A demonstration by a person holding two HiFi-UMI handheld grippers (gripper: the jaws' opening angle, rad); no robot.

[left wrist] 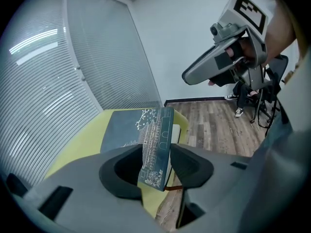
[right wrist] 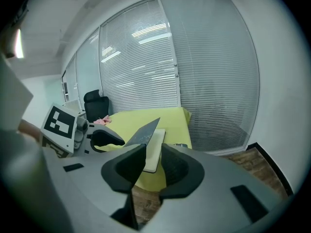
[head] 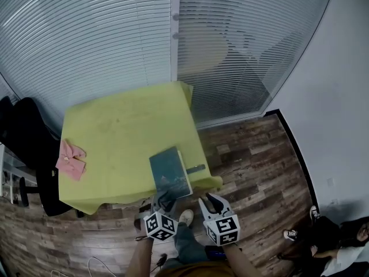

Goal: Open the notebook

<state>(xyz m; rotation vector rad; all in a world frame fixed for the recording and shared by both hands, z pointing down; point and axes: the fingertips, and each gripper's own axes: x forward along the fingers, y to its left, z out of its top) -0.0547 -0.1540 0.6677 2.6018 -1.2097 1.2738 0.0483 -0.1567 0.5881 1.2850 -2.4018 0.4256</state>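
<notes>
A teal notebook lies at the near right corner of the yellow table. My left gripper is shut on the near edge of its cover. In the left gripper view the cover stands lifted and tilted between the jaws of the left gripper. In the right gripper view the raised cover angles up over the white pages. My right gripper hovers off the table's near edge, to the right of the notebook. The right gripper is open with nothing between its jaws.
A small dark flat object lies just right of the notebook. A pink cloth sits at the table's left edge, next to a black chair. Glass walls with blinds stand behind the table. A seated person is at the lower right.
</notes>
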